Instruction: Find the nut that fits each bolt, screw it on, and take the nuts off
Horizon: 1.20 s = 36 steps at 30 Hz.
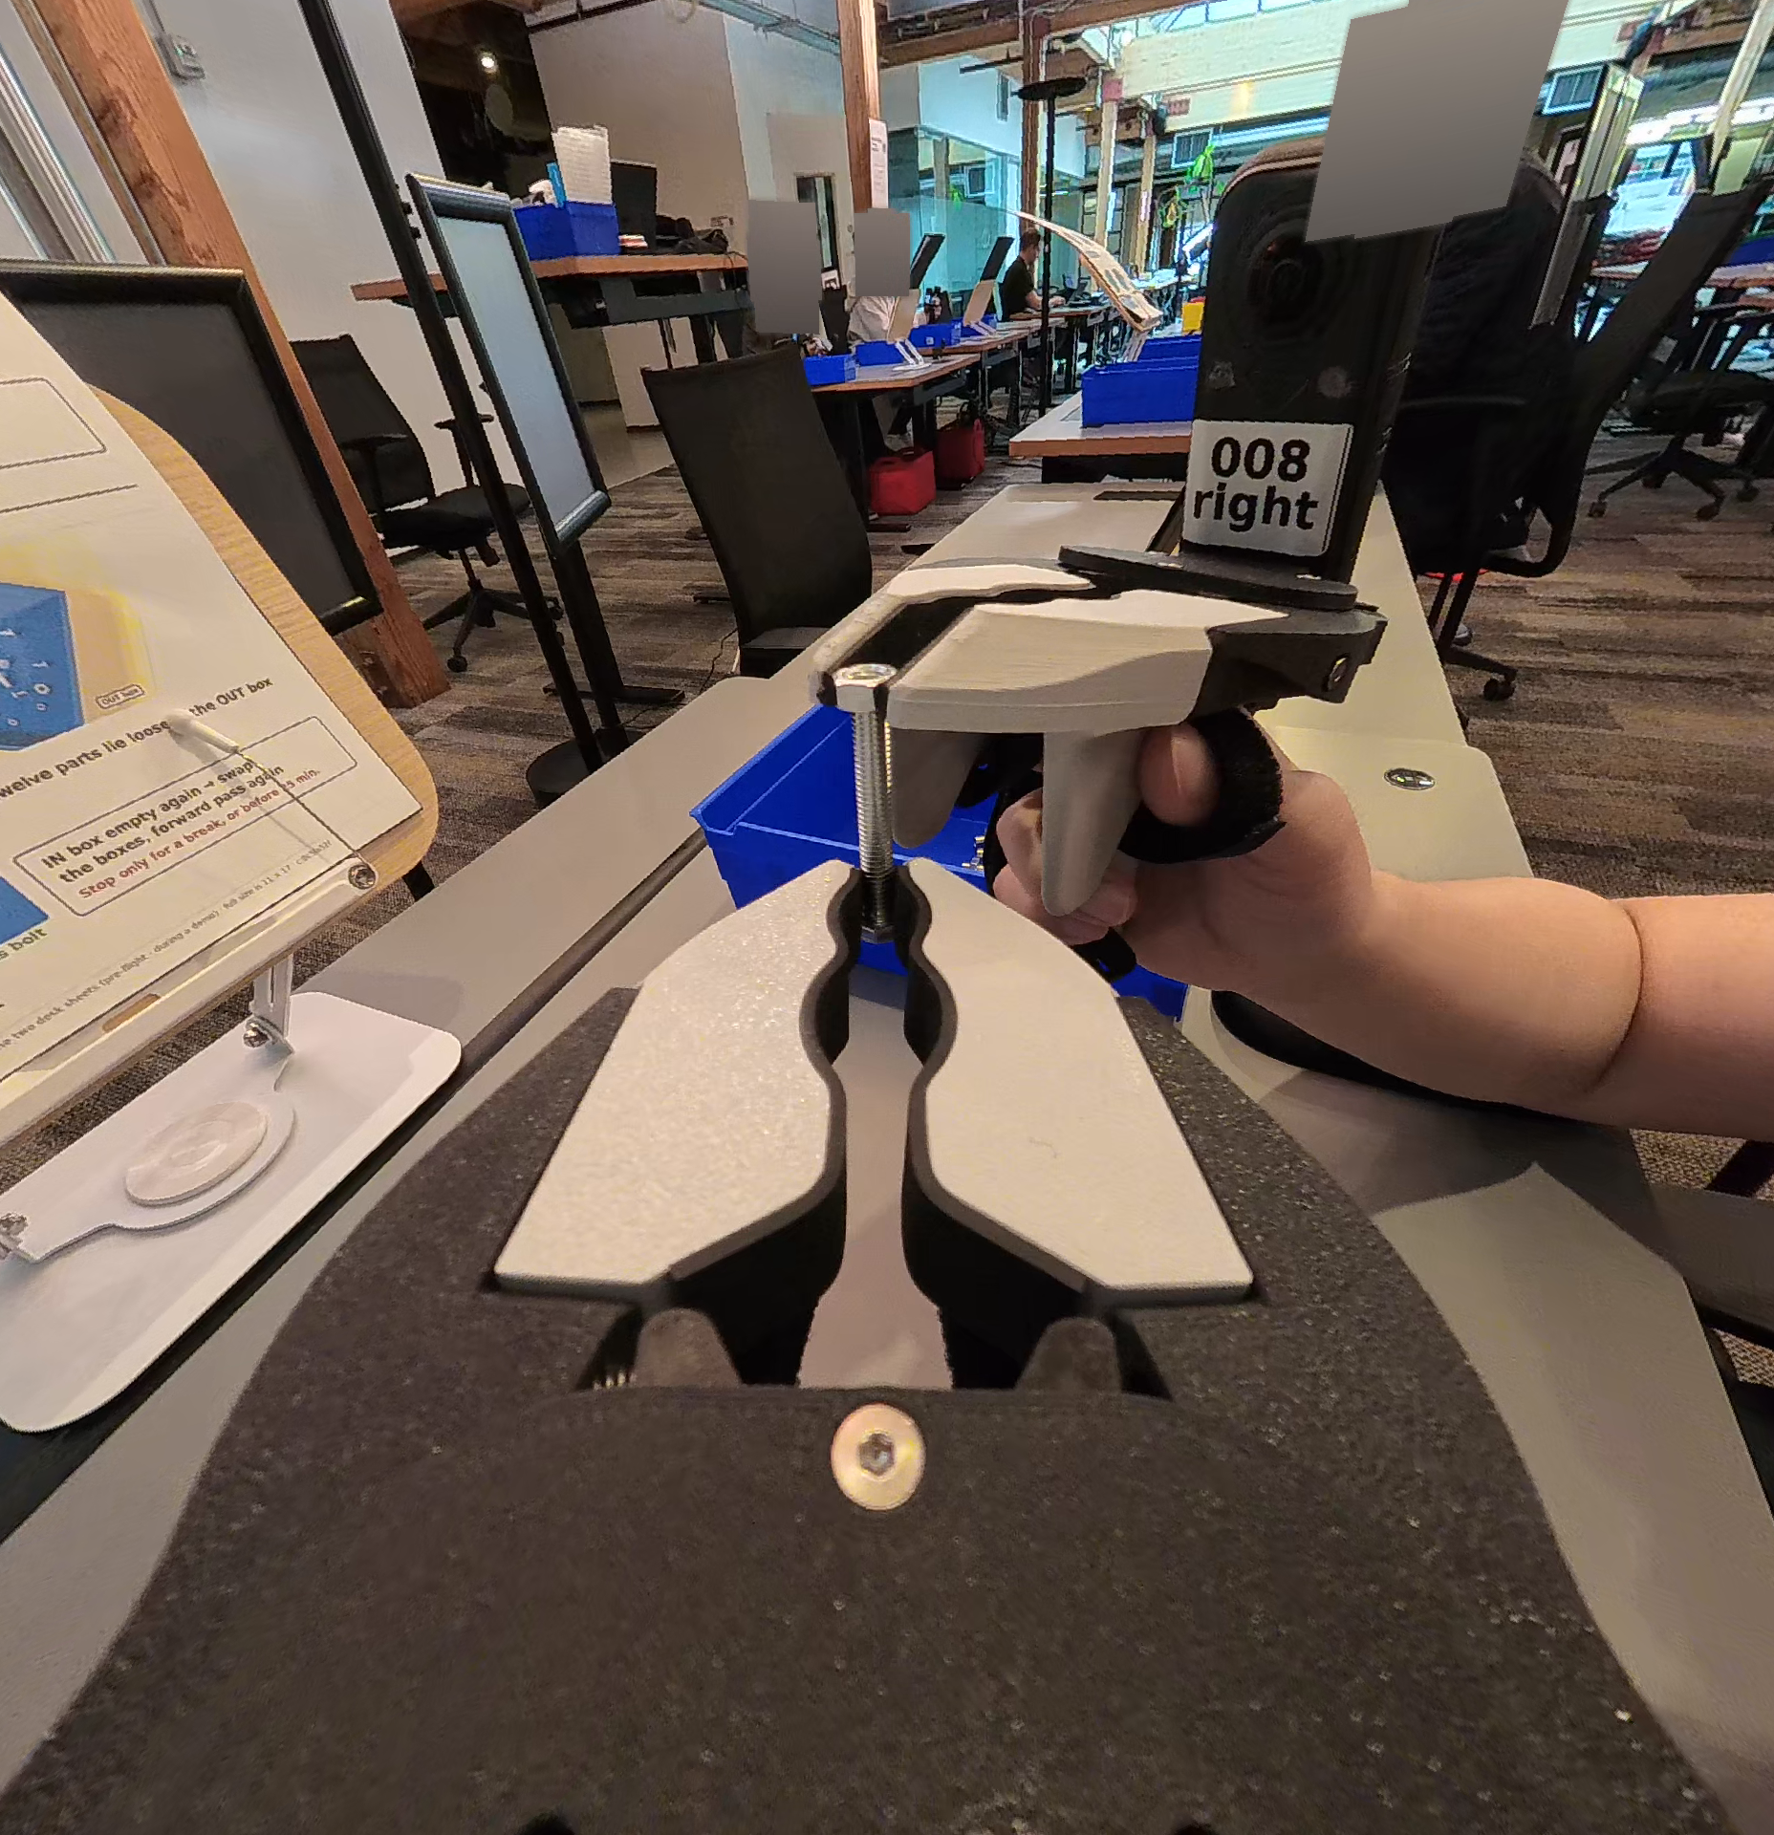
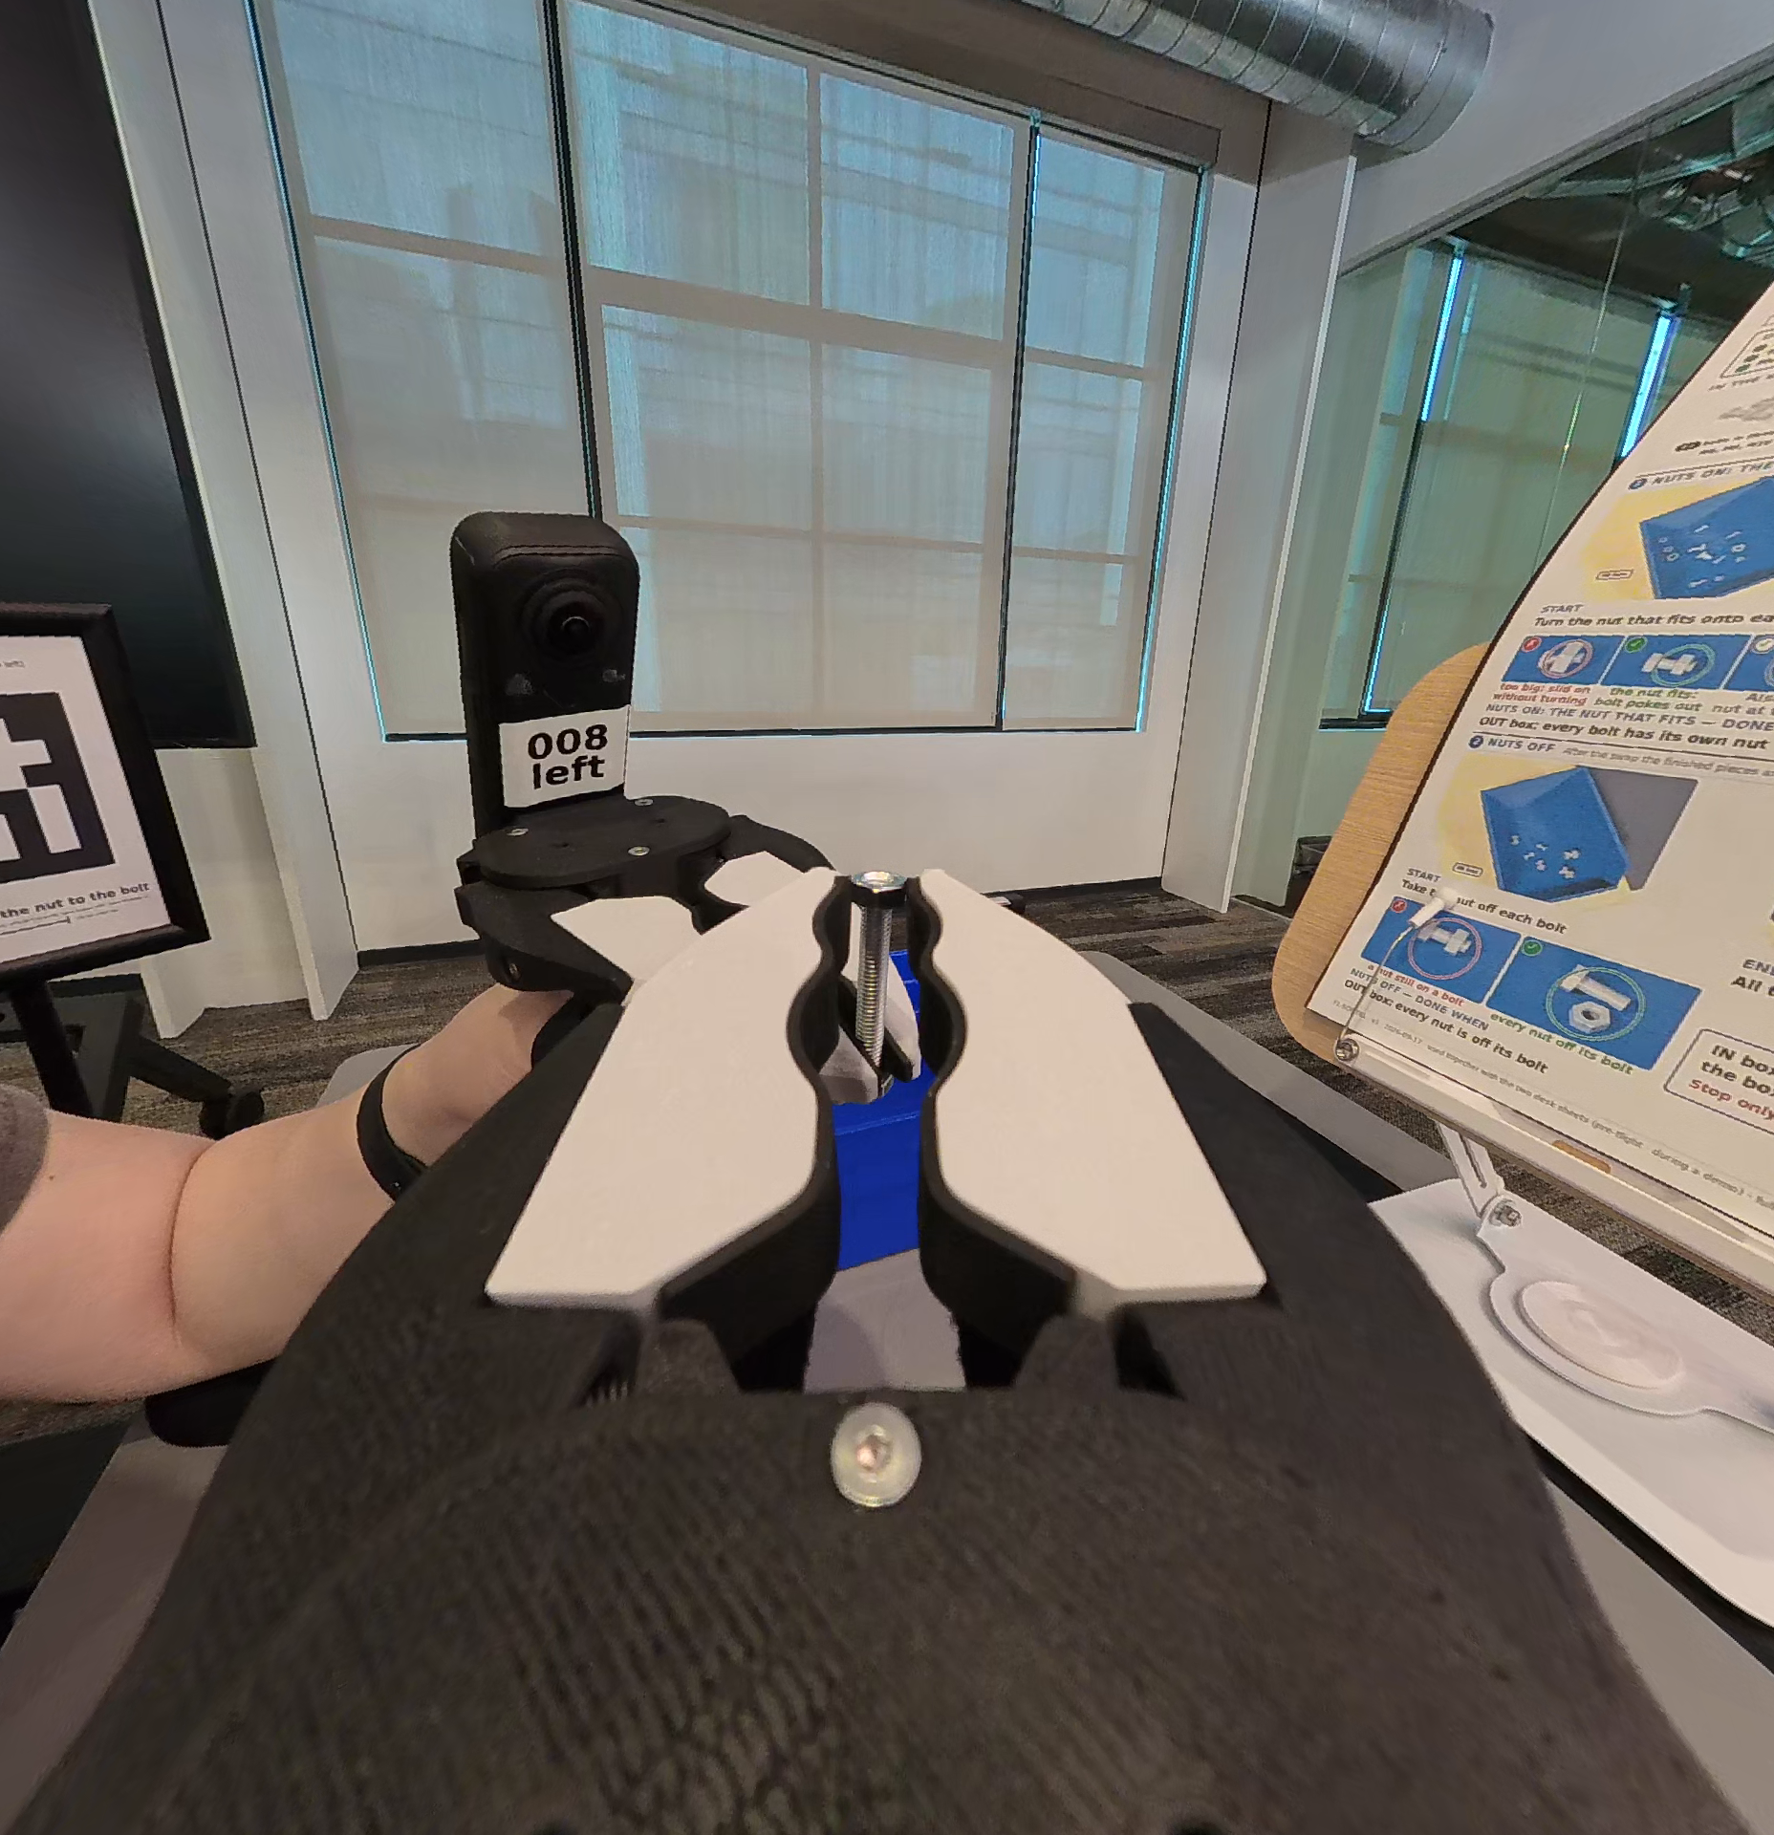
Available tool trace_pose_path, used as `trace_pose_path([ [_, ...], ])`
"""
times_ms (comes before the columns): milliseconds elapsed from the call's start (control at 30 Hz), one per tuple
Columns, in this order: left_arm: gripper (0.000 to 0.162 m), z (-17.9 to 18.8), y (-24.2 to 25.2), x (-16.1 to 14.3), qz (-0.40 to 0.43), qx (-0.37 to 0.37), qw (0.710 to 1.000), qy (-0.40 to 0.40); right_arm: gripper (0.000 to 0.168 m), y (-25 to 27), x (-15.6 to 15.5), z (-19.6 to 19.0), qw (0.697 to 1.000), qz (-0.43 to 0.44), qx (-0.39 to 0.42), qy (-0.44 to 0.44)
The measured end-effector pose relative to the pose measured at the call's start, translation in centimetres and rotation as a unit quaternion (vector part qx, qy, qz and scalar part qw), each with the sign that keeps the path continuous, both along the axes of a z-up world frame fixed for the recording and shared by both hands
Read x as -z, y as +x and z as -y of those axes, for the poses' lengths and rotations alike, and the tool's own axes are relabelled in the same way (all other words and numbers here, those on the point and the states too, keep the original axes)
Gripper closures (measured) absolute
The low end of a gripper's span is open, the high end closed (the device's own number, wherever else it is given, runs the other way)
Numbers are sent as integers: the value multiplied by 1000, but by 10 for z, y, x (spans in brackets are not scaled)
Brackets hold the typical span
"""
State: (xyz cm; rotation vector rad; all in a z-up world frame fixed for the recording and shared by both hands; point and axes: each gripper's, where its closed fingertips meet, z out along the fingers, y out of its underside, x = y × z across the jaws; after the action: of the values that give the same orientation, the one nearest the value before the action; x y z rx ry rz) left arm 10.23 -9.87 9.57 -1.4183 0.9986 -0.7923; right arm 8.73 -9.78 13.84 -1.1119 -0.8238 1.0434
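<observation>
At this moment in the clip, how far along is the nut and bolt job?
Mid-step. Done: one long bolt is out of the blue bin and held upright above it. In hand: the right gripper clamps the bolt's head, while the left gripper is shut on a nut at the bolt's lower end; threading on or off cannot be told. Left: the other parts; the bin's contents are mostly hidden.

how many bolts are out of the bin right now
1. A single long bolt stands upright above the blue bin, its head in the right claw and its lower end in the left claw. Others may lie hidden in the bin.
</observation>
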Motion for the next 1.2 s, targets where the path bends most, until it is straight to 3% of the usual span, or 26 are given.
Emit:
trace_pose_path([
  [1200,157,3,2,1,2,10,1000,-5,151,0,0,0,1000,2,-5,-2],
])
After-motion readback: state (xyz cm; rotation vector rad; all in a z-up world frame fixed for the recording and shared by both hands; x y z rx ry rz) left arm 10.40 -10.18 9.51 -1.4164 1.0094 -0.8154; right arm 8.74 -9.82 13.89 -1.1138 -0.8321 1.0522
